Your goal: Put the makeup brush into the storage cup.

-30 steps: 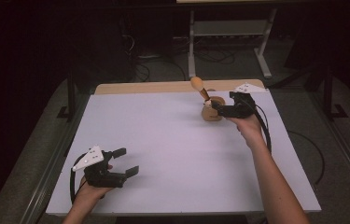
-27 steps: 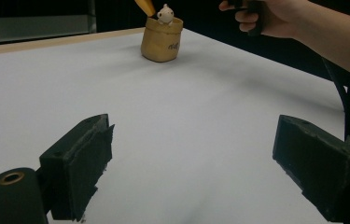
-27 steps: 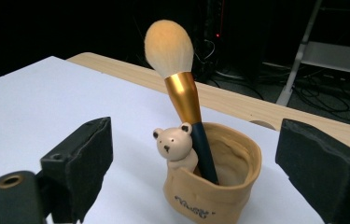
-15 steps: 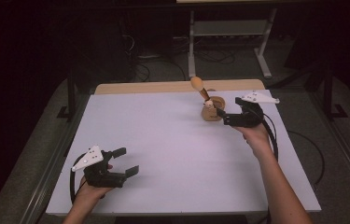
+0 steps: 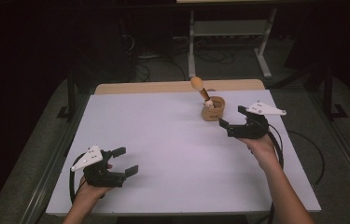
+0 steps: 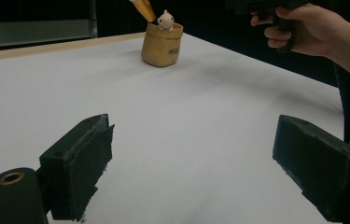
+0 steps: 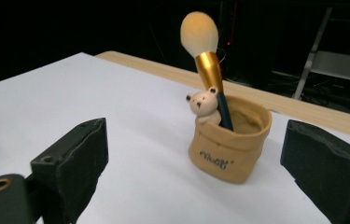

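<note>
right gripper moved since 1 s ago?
Yes. The right gripper has backed away from the pot toward the person and the table's right edge; it was at the pot before, now apart from it, jaws open.

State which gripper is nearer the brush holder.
Right. The right gripper sits just beside the brush holder, open and apart from it; the left gripper is far across the table.

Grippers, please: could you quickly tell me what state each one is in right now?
Left gripper: open, holding nothing.
Right gripper: open, holding nothing, apart from the brush holder.
</note>
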### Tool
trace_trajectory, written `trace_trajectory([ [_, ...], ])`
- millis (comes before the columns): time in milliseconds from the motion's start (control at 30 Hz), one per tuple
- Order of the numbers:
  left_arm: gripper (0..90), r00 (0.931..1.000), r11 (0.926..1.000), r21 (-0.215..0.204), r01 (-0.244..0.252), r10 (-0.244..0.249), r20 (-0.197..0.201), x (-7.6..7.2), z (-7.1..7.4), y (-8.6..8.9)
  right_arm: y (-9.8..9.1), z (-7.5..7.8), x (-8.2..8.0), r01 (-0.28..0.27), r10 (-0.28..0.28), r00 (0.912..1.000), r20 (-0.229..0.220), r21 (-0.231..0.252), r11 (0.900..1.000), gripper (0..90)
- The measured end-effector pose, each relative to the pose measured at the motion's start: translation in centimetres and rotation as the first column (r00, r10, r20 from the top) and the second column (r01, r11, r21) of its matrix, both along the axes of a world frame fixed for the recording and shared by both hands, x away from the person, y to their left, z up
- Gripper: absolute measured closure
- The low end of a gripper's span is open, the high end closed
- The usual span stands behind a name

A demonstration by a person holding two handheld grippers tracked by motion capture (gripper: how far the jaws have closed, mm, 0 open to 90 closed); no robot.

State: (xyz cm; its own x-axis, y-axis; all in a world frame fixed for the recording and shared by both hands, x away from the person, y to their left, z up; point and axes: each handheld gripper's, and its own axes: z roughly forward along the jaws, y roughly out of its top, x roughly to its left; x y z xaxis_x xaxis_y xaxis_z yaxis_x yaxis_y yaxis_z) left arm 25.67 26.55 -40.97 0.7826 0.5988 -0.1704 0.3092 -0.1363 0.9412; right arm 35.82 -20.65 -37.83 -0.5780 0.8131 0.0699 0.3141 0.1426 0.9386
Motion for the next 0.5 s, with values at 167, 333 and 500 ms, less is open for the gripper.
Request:
trace_trajectory([
  [167, 11.2, 1.0000, 1.0000, 0.004, 0.003, -0.003, -0.001, 0.0, -0.1, 0.0, -0.3, -0.3, -1.0, -0.004, 0.004, 1.0000, 0.007, -0.005, 1.0000, 6.4],
  [333, 11.2, 1.0000, 1.0000, -0.003, 0.001, -0.001, 0.004, 0.0, 0.0, 0.0, -0.6, -0.4, -1.9, -0.010, 0.010, 0.9999, 0.000, -0.012, 0.9999, 5.9],
  [500, 11.2, 1.0000, 1.0000, -0.003, -0.003, 0.003, 0.003, 0.0, 0.0, -0.1, -0.8, -0.7, -2.9, -0.023, 0.023, 0.9997, 0.013, 0.001, 0.9997, 5.8],
])
